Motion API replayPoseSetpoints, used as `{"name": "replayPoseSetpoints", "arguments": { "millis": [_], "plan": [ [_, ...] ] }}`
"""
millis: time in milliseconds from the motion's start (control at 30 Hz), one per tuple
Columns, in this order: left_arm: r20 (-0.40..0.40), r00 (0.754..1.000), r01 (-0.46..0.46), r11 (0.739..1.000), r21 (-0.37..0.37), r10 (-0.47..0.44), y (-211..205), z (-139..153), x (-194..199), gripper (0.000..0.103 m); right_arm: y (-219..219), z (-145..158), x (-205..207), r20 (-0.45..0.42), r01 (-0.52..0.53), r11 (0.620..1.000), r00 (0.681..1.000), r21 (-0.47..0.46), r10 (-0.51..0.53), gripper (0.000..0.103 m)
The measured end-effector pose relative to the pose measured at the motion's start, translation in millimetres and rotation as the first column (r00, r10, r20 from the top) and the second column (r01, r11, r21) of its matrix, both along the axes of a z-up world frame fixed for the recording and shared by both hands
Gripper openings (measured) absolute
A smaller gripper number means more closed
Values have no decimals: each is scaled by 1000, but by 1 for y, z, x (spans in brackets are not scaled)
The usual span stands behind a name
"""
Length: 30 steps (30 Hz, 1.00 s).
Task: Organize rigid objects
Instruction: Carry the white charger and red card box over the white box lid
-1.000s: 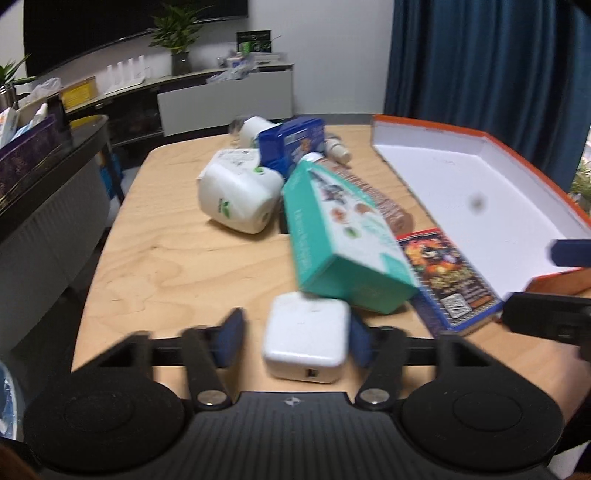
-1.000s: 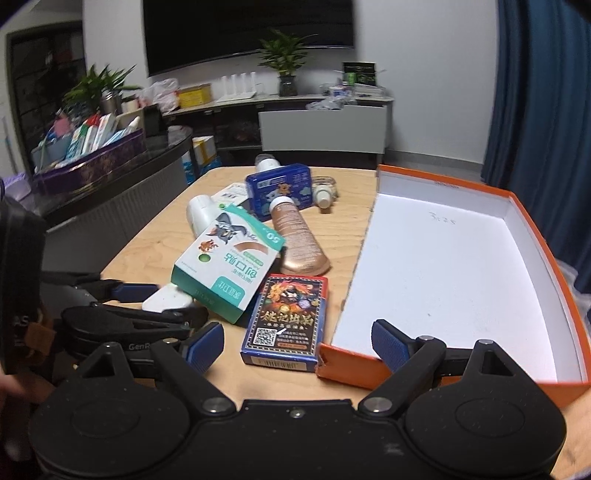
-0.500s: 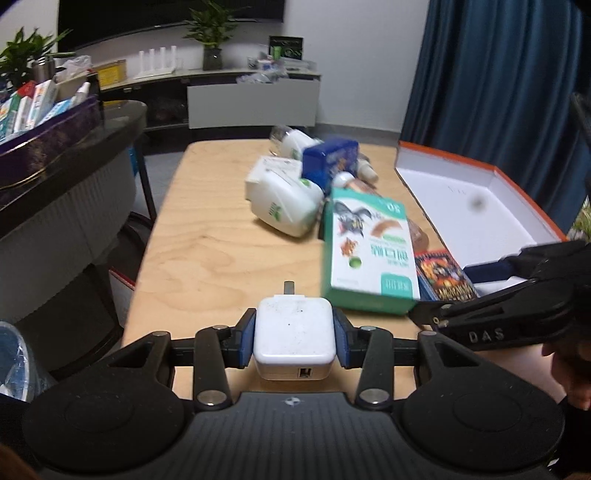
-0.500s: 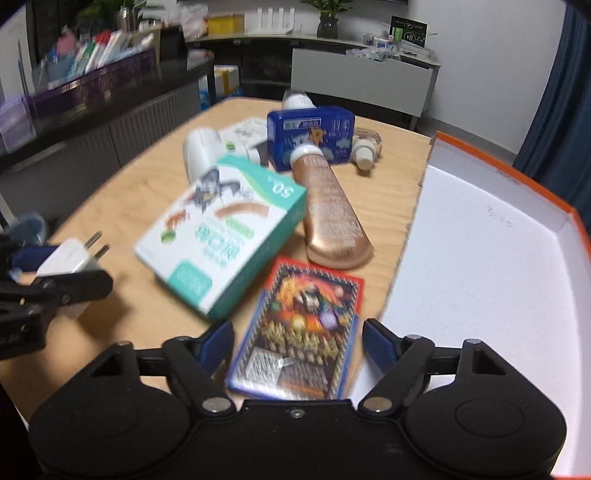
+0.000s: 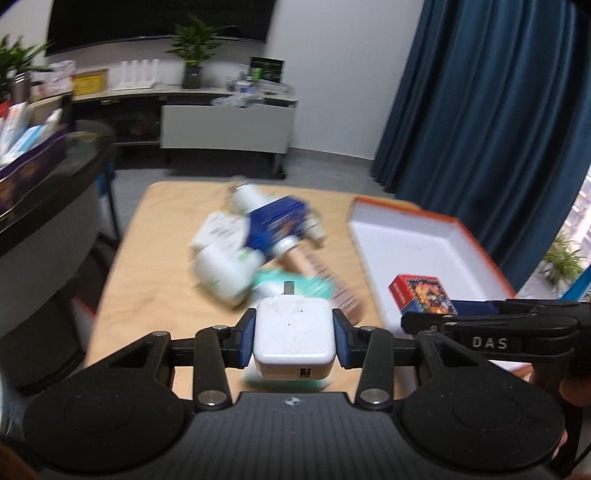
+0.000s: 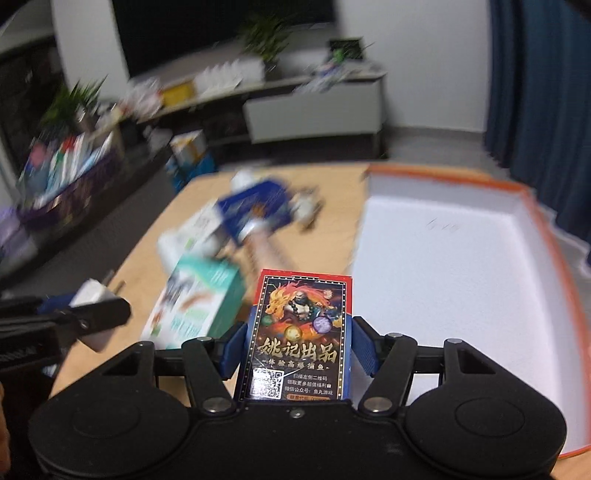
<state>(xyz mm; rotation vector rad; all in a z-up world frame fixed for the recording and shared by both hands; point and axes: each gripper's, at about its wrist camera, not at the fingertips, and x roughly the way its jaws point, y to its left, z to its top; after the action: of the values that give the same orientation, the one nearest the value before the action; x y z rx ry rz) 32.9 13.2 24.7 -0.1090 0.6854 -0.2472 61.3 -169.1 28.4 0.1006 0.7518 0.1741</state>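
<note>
wooden table (image 5: pixel 155 258) | blue curtain (image 5: pixel 480 129) | potted plant (image 5: pixel 192 55) on sideboard (image 5: pixel 225 125) | dark screen (image 5: pixel 159 18)

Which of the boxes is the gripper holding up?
The card box with the dragon picture, pinched in the right gripper. The teal box and the dark blue box lie on the table, with no gripper on them.
</note>
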Motion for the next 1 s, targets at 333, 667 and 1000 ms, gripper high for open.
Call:
{"name": "replayPoseSetpoints", "arguments": {
  "millis": [333,667,1000],
  "plan": [
    [50,981,186,982,0,-186,-107,85,90,42,-106,92,5,148,242,970,961,-28,-235,73],
    [68,990,122,993,-4,-121,-147,49,109,42,-153,74,32,154,295,955,944,3,-292,73],
    [-46,997,69,997,39,-67,-154,18,143,42,-152,37,79,69,219,975,974,-45,-215,73]
  ]
}}
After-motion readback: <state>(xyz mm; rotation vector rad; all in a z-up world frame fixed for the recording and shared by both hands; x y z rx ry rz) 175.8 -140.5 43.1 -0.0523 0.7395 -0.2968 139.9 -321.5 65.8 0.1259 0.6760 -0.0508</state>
